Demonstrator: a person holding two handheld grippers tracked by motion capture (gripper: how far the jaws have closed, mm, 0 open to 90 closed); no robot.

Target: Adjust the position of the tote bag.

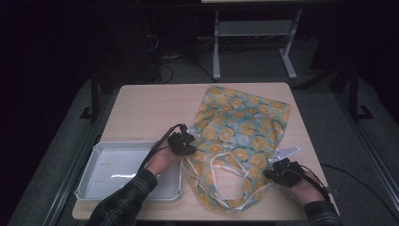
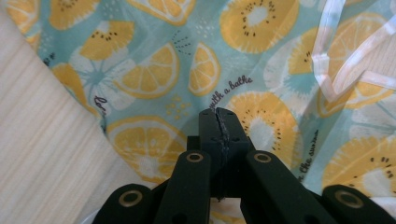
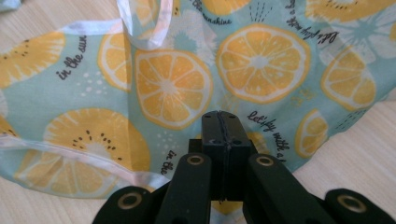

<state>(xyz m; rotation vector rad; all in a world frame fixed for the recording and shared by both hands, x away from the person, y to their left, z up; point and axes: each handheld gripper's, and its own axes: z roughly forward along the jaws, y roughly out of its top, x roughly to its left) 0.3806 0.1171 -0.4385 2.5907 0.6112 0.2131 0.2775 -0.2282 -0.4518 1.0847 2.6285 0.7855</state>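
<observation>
Both grippers, left and right, closed empty over fruit-print bag; open jaws, pinch single fabric layer at edge.

The high view is dim, its upper half and corners sinking into near black, with a small white glare on the tray at lower left. Both gripper views are bright and evenly lit (slightly soft towards the bottom edge).
</observation>
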